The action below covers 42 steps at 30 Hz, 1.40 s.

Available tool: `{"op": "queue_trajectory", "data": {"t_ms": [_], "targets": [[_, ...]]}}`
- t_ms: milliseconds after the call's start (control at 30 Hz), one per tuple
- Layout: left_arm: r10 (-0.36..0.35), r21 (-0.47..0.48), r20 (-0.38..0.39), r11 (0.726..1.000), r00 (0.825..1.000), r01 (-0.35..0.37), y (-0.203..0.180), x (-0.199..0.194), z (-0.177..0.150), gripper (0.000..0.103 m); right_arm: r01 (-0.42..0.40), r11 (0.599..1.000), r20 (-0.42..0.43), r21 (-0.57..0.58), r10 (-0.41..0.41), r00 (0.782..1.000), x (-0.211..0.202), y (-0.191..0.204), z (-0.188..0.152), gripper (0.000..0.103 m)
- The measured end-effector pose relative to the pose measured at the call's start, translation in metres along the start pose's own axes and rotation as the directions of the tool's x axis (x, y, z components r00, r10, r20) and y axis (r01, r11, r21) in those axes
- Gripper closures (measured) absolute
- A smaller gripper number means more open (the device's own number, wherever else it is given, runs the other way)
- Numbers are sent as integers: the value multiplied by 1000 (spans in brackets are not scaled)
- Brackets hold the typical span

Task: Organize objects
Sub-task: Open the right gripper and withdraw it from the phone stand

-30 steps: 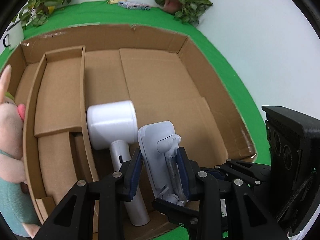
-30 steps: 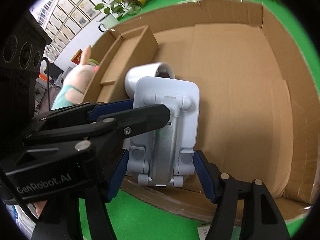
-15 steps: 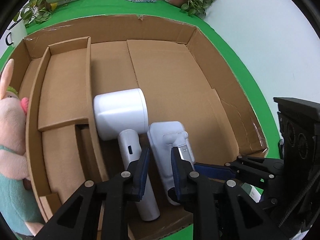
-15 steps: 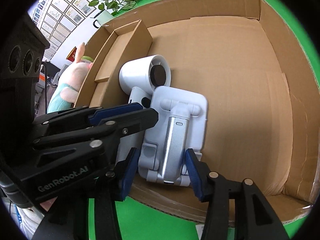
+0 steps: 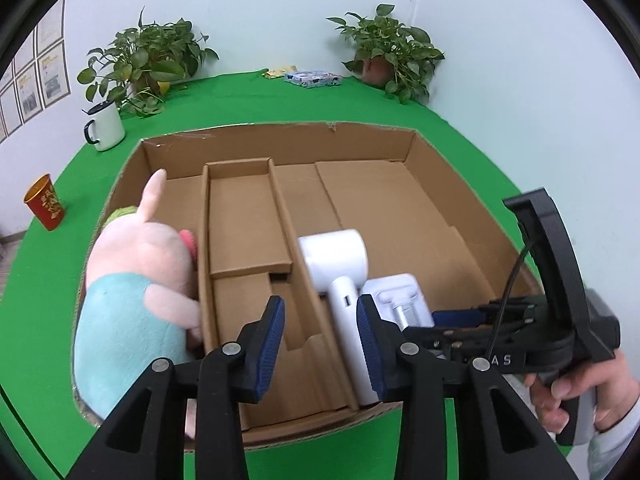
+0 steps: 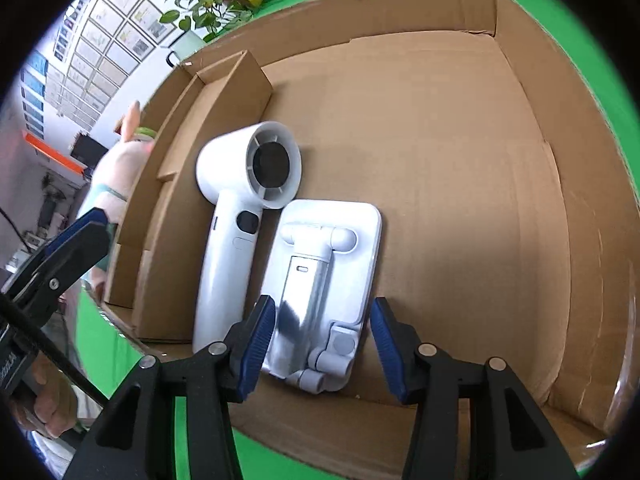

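Both pairs of jaws are spread apart and grip nothing. From the left wrist view, the left gripper hangs above the near edge of the box, its blue pads wide, with the near part of a cardboard divider seen between them. From the right wrist view, the right gripper hangs over the same near edge, and the near end of the stand shows between its parted pads; whether they touch it cannot be told.

Everything else is placed by the box, which sits on a green cloth. The stand lies flat on the box floor in the large right compartment, near the front wall, its silver arm folded down along its white plate. The dryer lies just to its left, handle toward the front wall and round head toward the back, close against the divider; the two white things are side by side and look to touch or nearly so. Left of the divider are narrower cardboard compartments. A plush, pink with a teal body, fills the leftmost one.

Outside the box, beyond its back left corner, stand a mug and a plant; a red cup stands off its left side. Past the back right corner is a second plant, and a packet lies behind the back wall.
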<state>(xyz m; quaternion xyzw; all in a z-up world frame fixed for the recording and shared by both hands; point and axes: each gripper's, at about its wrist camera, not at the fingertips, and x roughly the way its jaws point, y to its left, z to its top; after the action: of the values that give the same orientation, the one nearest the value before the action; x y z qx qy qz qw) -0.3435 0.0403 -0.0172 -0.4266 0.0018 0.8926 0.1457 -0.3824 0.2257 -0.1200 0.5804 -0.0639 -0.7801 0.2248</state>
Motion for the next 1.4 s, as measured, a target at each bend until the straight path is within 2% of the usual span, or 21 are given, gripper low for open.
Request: {"op": "queue_trajectory", "data": {"t_ms": [167, 500, 833, 933, 967, 1000, 1033, 1067, 1100, 1133, 1167, 1200, 1267, 1400], "targets": [[-2, -9, -18, 1000, 1000, 1, 1, 13, -6, 67, 39, 998, 11, -46, -38, 999, 1, 8, 0, 55], [0, -4, -30, 1000, 1000, 0, -2, 25, -17, 67, 54, 992, 6, -116, -53, 999, 0, 15, -6, 55], [10, 9, -37, 1000, 999, -10, 1, 29, -24, 67, 46, 996, 13, -79, -45, 999, -1, 14, -7, 55], [26, 9, -3, 1000, 1000, -26, 0, 21, -26, 67, 79, 996, 67, -45, -75, 995, -9, 11, -10, 49], [26, 10, 11, 1000, 1000, -26, 0, 18, -26, 64, 107, 993, 116, -47, -101, 988, -17, 12, -13, 44], [27, 10, 28, 1000, 999, -28, 0, 14, -27, 56, 123, 991, 161, -51, -114, 980, -24, 14, -18, 38], [39, 11, 51, 999, 998, -40, 0, 9, -28, 51, 136, 989, 200, -55, -123, 972, -31, 16, -22, 25], [60, 12, 90, 998, 994, -62, -1, 2, -30, 41, 165, 984, 252, -66, -143, 957, -41, 21, -29, 21], [77, 14, 127, 997, 989, -79, -3, -5, -31, 27, 195, 977, 295, -83, -162, 942, -49, 26, -36, 21], [119, 8, 194, 992, 974, -123, -5, -15, -35, 20, 229, 967, 335, -109, -182, 924, -57, 33, -44, 21], [147, 1, 235, 989, 961, -151, -7, -21, -38, 6, 266, 954, 380, -136, -198, 903, -66, 40, -52, 20], [170, -8, 274, 985, 946, -175, -10, -27, -42, 0, 292, 944, 418, -155, -206, 885, -74, 45, -59, 20], [198, -23, 328, 979, 924, -202, -15, -37, -52, 0, 344, 925, 485, -161, -230, 844, -85, 54, -77, 16], [208, -54, 349, 978, 914, -202, -21, -47, -69, 0, 354, 930, 543, -99, -248, 802, -92, 58, -92, 16]]}}
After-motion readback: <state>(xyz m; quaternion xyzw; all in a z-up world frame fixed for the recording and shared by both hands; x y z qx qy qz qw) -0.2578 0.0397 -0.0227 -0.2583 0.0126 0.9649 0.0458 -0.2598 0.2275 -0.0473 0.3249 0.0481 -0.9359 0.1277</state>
